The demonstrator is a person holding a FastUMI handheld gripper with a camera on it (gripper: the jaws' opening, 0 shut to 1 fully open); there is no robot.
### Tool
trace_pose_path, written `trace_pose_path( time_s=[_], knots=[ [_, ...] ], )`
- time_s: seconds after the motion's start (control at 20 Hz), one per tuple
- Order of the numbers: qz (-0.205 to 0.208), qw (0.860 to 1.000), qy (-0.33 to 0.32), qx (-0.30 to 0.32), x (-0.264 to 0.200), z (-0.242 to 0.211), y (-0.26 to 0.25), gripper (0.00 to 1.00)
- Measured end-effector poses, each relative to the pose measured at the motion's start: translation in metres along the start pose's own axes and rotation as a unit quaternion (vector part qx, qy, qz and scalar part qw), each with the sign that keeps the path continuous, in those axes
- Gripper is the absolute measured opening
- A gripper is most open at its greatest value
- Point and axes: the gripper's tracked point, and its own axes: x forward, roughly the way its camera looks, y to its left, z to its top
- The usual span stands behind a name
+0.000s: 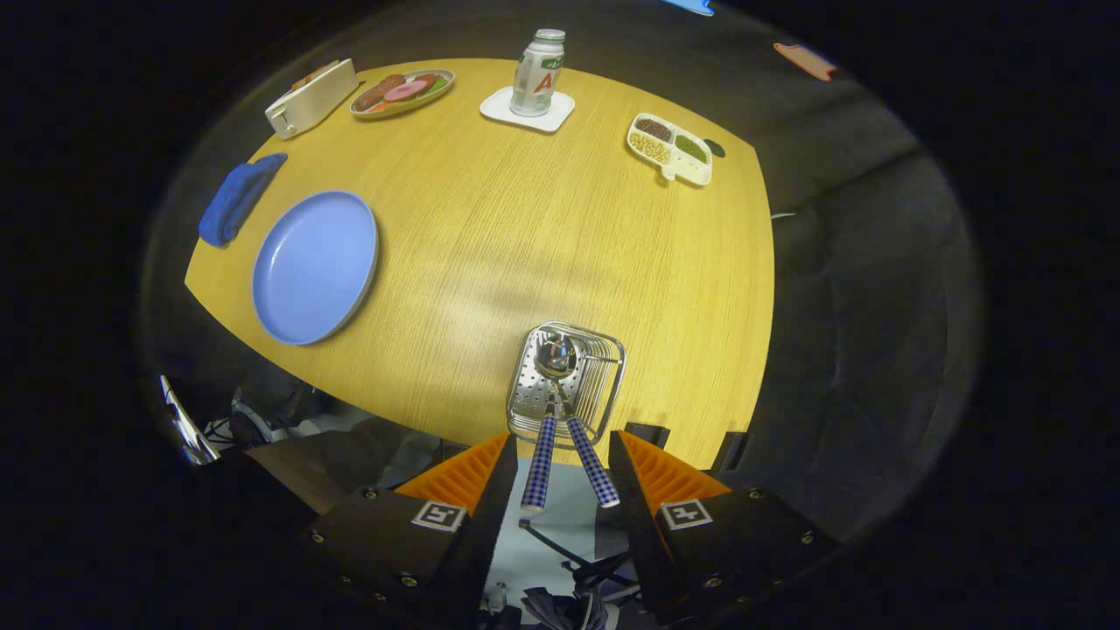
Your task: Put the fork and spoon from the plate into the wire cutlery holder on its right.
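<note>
A wire cutlery holder (569, 385) stands near the table's front edge, just ahead of my fingers. Two pieces of cutlery with blue checked handles stand in it: one handle (540, 462) leans left, the other (592, 462) leans right, and a shiny spoon bowl (556, 356) shows inside the holder. Both handle ends stick out into the gap between my fingers without touching them. My gripper (560, 468) is open and holds nothing. The blue plate (315, 267) lies bare on the table, to the left of the holder.
On the wooden table (542, 227) lie a folded blue cloth (236, 199), a white box (311, 98), a plate of food (402, 91), a bottle (537, 73) on a white coaster, and a divided dish of beans (671, 149).
</note>
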Motion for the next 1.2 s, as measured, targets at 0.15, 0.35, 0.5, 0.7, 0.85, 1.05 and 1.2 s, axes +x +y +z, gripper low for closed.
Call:
trace_pose_path(
  time_s=[0.15,0.35,0.5,0.7,0.85,1.05,1.2],
  knots=[
    [0.004,0.996,-0.086,0.023,-0.025,0.026,0.014,0.97],
    [0.016,0.953,-0.293,0.076,-0.083,0.086,0.051,0.97],
    [0.027,0.913,-0.398,0.084,-0.118,0.116,0.074,0.96],
    [0.036,0.873,-0.476,0.099,-0.151,0.133,0.093,0.97],
    [0.01,0.821,-0.559,0.112,-0.191,0.144,0.096,0.96],
    [-0.005,0.787,-0.592,0.173,-0.204,0.136,0.107,0.96],
    [-0.023,0.79,-0.594,0.15,-0.199,0.132,0.112,0.96]
  ],
)
